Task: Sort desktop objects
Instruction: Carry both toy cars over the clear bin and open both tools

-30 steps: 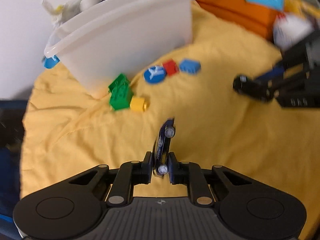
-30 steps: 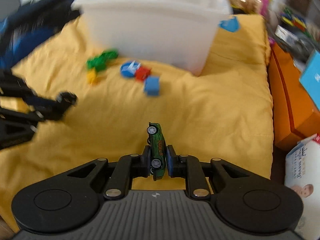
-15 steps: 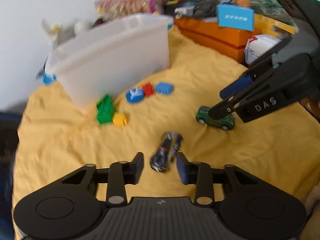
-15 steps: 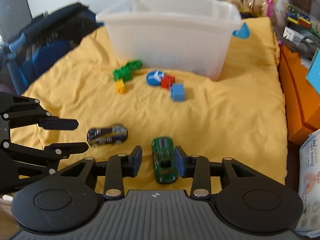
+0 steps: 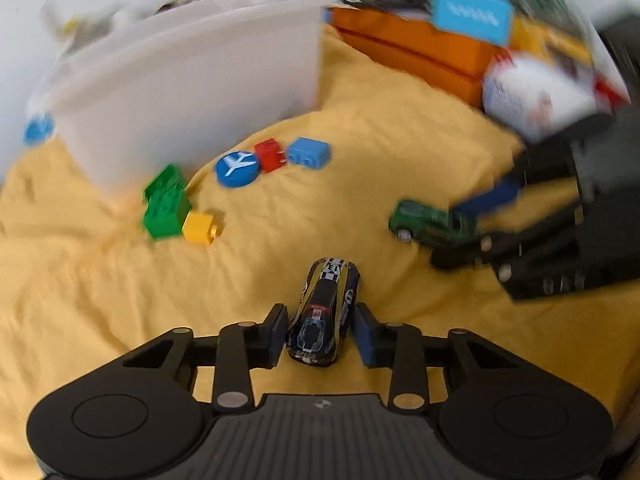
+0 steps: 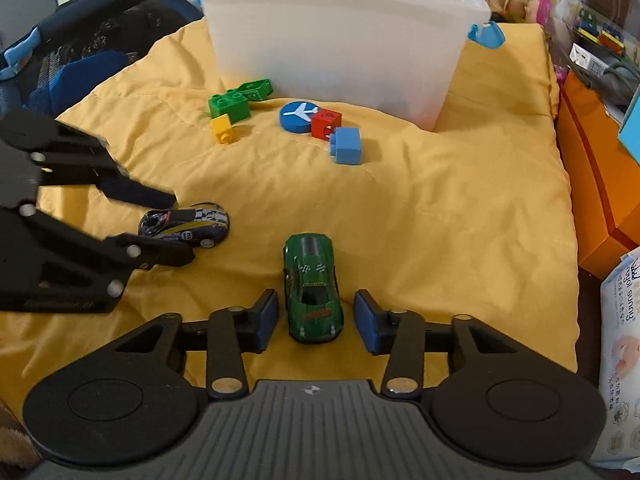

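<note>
1. Your left gripper (image 5: pixel 320 334) has its fingers spread, one on each side of the black toy car (image 5: pixel 324 318). The car rests on its wheels on the yellow quilt (image 5: pixel 120 300), with no visible pinch on it.
2. Your right gripper (image 6: pixel 316 320) is likewise spread around the green toy car (image 6: pixel 314 288), which also sits on the quilt with a gap to each finger.
3. Taking the white bin (image 6: pixel 340 36) as landmark: both cars lie well apart from it on the near side. The black car is to the left of the green one, and the loose blocks (image 6: pixel 346 146) lie between the cars and the bin wall.
4. Deciding relation: each car's long axis runs along its gripper's fingers, nose toward the bin, tail deepest in the gap. Each car is nearest the gripper that straddles it.
5. Judgement: the cars appear set down side by side as a group. The blocks look unsorted, and any further grasp means a forward reach toward the bin.
</note>
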`<state>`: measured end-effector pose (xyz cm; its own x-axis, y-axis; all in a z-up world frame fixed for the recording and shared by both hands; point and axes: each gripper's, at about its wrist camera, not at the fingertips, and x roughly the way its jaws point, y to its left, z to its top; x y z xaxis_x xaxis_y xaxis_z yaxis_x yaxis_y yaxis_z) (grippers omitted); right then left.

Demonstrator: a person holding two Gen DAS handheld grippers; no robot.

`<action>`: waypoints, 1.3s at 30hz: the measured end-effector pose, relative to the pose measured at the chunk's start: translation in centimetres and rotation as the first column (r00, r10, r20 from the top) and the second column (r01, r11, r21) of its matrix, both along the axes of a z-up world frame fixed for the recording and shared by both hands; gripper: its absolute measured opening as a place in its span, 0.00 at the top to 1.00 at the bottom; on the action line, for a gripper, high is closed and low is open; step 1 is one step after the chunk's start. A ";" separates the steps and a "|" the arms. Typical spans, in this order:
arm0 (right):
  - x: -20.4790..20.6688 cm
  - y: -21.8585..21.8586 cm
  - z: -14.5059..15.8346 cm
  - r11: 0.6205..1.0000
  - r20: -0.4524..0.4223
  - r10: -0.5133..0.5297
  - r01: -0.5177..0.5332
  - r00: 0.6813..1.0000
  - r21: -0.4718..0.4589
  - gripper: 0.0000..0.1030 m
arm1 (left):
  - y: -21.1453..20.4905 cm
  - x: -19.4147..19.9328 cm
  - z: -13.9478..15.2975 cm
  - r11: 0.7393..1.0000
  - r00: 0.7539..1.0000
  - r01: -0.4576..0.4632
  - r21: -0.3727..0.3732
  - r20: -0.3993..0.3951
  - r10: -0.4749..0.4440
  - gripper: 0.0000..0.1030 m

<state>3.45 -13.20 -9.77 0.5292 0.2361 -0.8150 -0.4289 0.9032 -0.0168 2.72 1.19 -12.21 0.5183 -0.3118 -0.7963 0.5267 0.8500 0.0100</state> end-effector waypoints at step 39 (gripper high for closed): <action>13.8 0.5 12.0 0.981 0.212 -0.109 0.070 0.971 0.183 0.59 | 6.0 10.2 13.6 0.926 0.879 -0.302 -0.228 0.310 0.363 0.49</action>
<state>17.30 -12.71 2.22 0.7161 0.3068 -0.6270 -0.3497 0.9351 0.0582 12.88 7.24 1.44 0.8439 -0.1853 -0.5034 0.2023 0.9791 -0.0213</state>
